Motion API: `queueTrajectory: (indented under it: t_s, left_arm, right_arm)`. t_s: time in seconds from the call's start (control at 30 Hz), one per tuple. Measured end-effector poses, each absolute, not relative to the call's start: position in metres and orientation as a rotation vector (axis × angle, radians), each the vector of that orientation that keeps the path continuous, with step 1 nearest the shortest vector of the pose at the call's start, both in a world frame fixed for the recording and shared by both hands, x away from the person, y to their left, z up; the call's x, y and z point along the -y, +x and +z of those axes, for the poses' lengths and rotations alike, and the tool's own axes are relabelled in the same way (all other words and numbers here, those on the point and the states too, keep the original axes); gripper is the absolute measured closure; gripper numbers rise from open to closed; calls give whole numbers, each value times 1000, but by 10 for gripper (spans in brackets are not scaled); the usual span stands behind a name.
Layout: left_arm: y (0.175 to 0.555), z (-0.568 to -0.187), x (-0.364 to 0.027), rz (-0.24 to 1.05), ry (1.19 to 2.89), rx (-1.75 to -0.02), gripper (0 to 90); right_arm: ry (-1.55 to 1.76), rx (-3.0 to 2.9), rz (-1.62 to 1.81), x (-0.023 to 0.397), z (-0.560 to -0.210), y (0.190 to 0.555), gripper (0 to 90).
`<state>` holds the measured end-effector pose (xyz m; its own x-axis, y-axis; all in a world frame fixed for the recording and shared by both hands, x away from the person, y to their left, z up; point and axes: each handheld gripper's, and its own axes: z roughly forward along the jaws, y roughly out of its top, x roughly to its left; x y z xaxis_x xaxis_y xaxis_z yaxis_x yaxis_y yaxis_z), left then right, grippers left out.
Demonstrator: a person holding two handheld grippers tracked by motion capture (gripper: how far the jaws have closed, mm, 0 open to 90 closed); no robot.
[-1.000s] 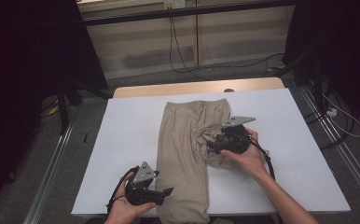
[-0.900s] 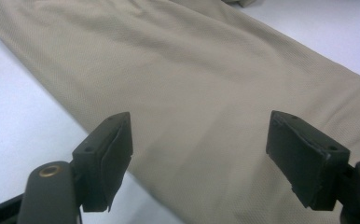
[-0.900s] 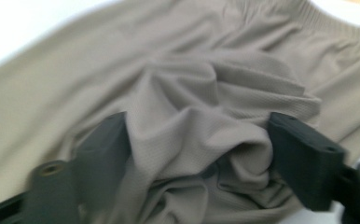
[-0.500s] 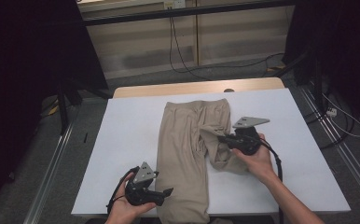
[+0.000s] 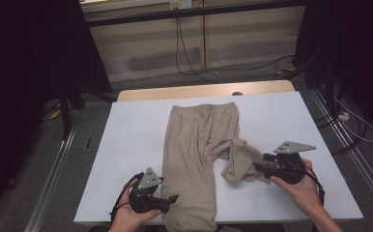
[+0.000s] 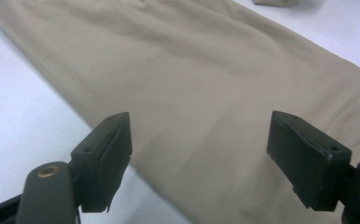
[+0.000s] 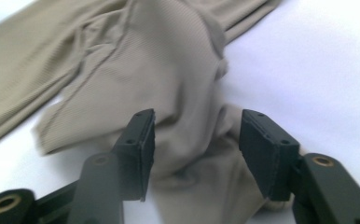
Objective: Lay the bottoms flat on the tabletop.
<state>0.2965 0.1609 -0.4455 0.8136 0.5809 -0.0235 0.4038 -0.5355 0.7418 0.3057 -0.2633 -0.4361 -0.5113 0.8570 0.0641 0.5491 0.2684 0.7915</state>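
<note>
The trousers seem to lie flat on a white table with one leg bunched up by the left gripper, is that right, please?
Not quite: the bunched leg of the trousers lies by the right gripper, not the left. The high view shows it, and the right gripper view shows that gripper's jaws, which have just been opening, either side of the crumpled cloth. The left gripper sits open at the flat leg on the white table.

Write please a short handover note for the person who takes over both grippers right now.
Left gripper: open, jaws over the flat near leg of the beige trousers, near the table's front edge.
Right gripper: jaws have just been opening, bunched leg between them, pads not pressing.
Done: one leg lies straight, the other pulled out sideways to the right.
Left: probably spread the crumpled leg flat.
</note>
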Motion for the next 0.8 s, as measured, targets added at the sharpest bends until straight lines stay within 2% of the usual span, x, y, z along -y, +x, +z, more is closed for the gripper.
queueTrajectory:
  t_s: [0.07, 0.23, 0.37, 0.43, 0.5, 0.53, 0.7, 0.73, 0.8]
  left_arm:
    - [297, -445, -162, 292, 2208, -724, 225]
    - [296, -445, -162, 297, 2208, -722, 225]
    - [296, -445, -162, 297, 2202, -721, 225]
    - [297, -444, -162, 292, 2205, -720, 224]
    - [297, -444, -162, 292, 2204, -721, 224]
    - [297, -444, -162, 295, 2203, -722, 224]
    - [297, -444, -163, 293, 2192, -729, 224]
    - [297, -444, -163, 291, 2194, -730, 224]
    - [297, -444, -163, 290, 2200, -729, 223]
  right_arm:
    - [1278, -2153, 1139, 264, -435, 296, 386]
    - [1310, -2235, 1074, 258, -443, 285, 469]
    - [1265, -2361, 1045, 254, -452, 291, 520]
    - [1233, -2367, 1023, 250, -455, 295, 614]
    - [1227, -2367, 1036, 247, -454, 300, 853]
    - [1229, -2362, 1052, 245, -453, 302, 875]
    - [1180, -2216, 1180, 241, -438, 314, 878]
    - [1181, -2189, 1172, 241, -437, 317, 828]
    - [1212, -2166, 1136, 240, -441, 324, 608]
